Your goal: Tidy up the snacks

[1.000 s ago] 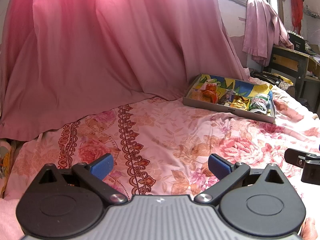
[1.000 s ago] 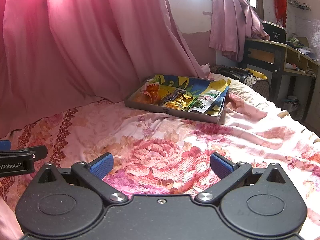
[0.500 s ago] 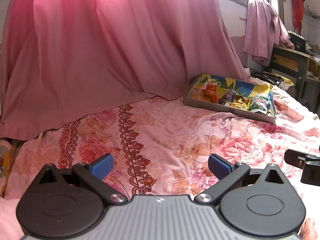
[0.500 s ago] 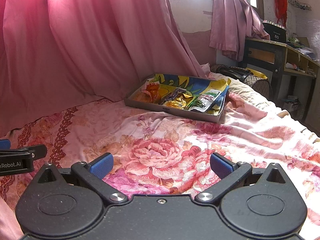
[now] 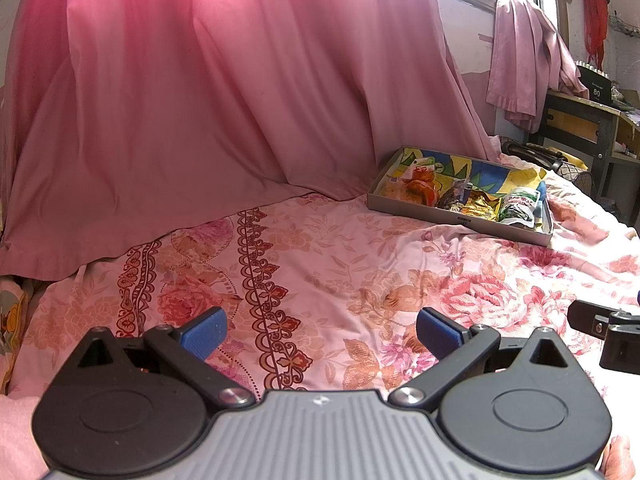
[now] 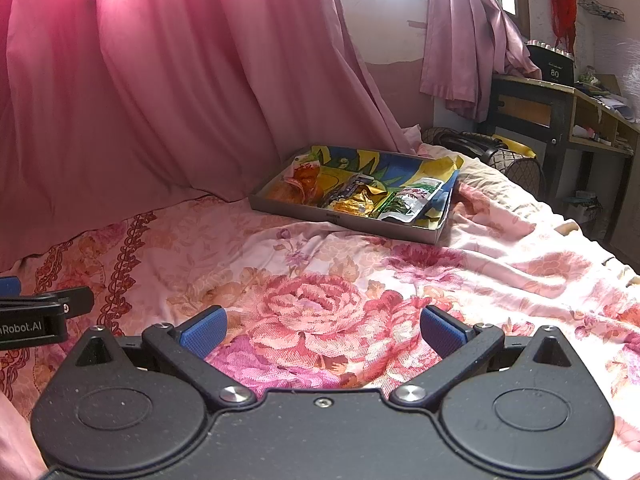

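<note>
Hovering over the bedsheet [image 5: 320, 264], both grippers idle. Left gripper [image 5: 320, 330]: blue pads [image 5: 202, 330] spread wide, nothing between them, only floral fabric under the gap. Right gripper [image 6: 322, 330]: same, pads [image 6: 442, 332] wide apart and empty, a big pink rose print directly under the gap.

The two tools sit side by side. From the left wrist view the right gripper's black finger pokes in at the far right edge, level with the left pads. From the right wrist view the left gripper shows at the far left edge, with a lettered label on it.

Snacks are all ahead of the fingers, well apart from both grippers, lying in a shallow grey tray [image 5: 456, 220] [image 6: 340, 216] on the sheet. Ahead and to the right for the left gripper, ahead and slightly right for the right one. Contents, left to right: orange packet [image 5: 416, 186] [image 6: 300, 182], gold packet [image 5: 478, 206] [image 6: 360, 196], green packet [image 5: 518, 208] [image 6: 412, 200], on a blue-yellow printed lining.

Pink curtain [image 5: 220, 100] hangs behind the tray, down onto the sheet. Dark desk [image 6: 532, 108] far right of the fingers, past the bed edge.
</note>
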Demonstrator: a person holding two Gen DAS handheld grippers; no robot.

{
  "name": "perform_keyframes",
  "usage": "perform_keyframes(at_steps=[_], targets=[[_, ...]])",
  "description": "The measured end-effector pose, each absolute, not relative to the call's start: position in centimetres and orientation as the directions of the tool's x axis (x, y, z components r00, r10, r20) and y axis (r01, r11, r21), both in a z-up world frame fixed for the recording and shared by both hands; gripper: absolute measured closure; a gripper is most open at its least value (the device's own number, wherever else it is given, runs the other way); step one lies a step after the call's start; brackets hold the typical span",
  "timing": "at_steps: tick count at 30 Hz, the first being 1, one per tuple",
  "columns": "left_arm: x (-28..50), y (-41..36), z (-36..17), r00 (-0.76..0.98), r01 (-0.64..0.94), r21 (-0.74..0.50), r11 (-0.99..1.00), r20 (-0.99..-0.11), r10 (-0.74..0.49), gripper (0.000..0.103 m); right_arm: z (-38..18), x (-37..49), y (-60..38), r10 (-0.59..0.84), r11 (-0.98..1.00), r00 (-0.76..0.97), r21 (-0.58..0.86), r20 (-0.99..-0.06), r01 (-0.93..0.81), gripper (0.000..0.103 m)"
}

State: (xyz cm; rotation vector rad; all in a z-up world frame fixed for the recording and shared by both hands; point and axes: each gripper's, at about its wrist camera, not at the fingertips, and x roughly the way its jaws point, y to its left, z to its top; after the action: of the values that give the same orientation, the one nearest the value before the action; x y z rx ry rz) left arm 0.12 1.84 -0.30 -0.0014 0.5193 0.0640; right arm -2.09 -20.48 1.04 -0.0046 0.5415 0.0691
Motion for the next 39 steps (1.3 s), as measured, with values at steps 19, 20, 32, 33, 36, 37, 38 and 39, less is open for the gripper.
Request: perform_keyframes(at_steps=[19,20,32,33,36,37,38,39], targets=[[0.13,1.74,-0.34,0.866,-0.062,0.016,0.998,-0.497,0.062,0.0,0.84,-2.2,-20.45,0.064,0.998,0.852,0.009,-0.52,-0.069,0.001],[0.13,1.74,-0.32,0.866,-0.062,0.015,0.998,-0.497,0.062,0.0,0.86,-2.16,-20.41,0.064,0.998,0.852,0.009,-0.52,-0.069,0.001],[-0.37,1.74,-0.48,0.869,-0.051,0.033,0.998,-0.492,0.061,0.0,0.84,-2.16,-20.38,0.063,0.998,0.851,0.007,-0.521,-0.07,0.001],[-0.43,1.72,-0.5,0.869,-0.049,0.036,0.998,-0.492,0.06,0.0,0.84,-2.16,-20.37,0.063,0.998,0.851,0.007,-0.521,-0.07,0.001],[-0.42,1.66,-0.42,0.867,-0.042,0.035,0.999,-0.495,0.053,0.0,0.84,-2.15,-20.37,0.063,0.998,0.851,0.007,-0.522,-0.07,0.001],[-0.24,1.59,-0.33,0.866,-0.04,0.033,0.999,-0.497,0.051,0.0,0.79,-2.27,-20.47,0.063,0.998,0.851,0.007,-0.522,-0.07,0.001],[-0.25,1.61,-0.32,0.866,-0.039,0.032,0.999,-0.498,0.049,0.0,0.83,-2.16,-20.37,0.063,0.998,0.851,0.007,-0.522,-0.07,0.001],[-0.24,1.62,-0.29,0.865,-0.039,0.03,0.999,-0.5,0.049,0.0,0.79,-2.24,-20.43,0.063,0.998,0.85,0.007,-0.522,-0.07,0.001]])
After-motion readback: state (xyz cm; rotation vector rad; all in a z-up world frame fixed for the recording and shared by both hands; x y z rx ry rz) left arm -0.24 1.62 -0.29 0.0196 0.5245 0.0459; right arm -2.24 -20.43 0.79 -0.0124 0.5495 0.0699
